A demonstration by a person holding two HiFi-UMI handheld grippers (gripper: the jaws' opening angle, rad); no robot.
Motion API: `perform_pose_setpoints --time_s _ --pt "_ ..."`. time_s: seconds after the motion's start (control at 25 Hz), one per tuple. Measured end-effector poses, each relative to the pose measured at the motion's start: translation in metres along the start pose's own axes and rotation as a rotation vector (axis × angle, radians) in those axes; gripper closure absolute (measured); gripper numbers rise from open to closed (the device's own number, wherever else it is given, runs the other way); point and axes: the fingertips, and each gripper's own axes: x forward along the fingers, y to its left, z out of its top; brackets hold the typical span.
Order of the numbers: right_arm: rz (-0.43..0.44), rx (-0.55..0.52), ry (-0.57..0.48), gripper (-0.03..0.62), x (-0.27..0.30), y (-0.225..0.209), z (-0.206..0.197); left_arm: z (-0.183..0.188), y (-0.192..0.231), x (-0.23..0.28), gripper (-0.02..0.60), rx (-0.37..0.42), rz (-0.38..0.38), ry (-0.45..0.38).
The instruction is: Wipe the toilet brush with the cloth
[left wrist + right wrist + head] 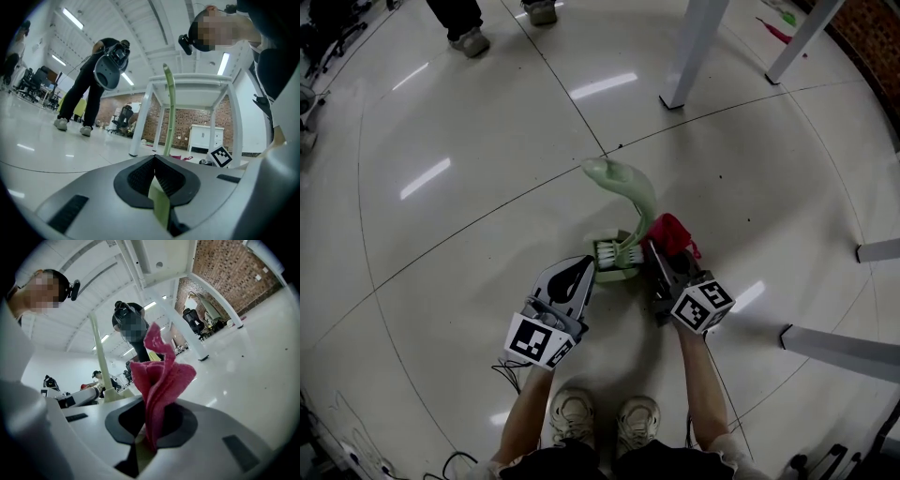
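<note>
While left gripper [156, 183] clamps brush [628, 192], right gripper [146, 439]: cloth [161, 380].

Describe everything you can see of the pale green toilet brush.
The pale green plastic toilet brush has a flat, ribbon-like handle that curves up to a broad bent tip. Its block head of white bristles sits low, near the glossy white floor. The left claw is shut on a pale green edge of the brush near the head. The red cloth, pinched in the right claw, sits close beside the handle; whether they touch cannot be told.
</note>
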Motion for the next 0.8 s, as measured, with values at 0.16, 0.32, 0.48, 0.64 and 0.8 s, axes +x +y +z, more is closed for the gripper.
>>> perform_pose_setpoints --time_s 0.16,0.32,0.48,0.64,0.8 --pt "-0.055 0.036 0.005 0.563 -0.022 0.010 -0.013 -0.010 -0.005 -0.001 0.578 -0.005 -0.029 0.029" --pt "-0.102 0.008 0.021 0.563 -0.031 0.009 -0.015 -0.017 -0.010 -0.003 0.578 -0.018 -0.043 0.032" --pt "-0.265 -0.059 0.024 0.563 -0.051 -0.002 -0.013 -0.018 -0.010 -0.001 0.578 -0.006 -0.046 0.033" --pt "-0.272 -0.051 0.039 0.563 -0.062 0.014 -0.025 -0.018 -0.012 -0.005 0.578 -0.006 -0.042 0.032" --pt "-0.228 -0.005 0.041 0.563 -0.059 0.032 -0.038 -0.019 -0.013 -0.004 0.578 -0.004 -0.044 0.033"
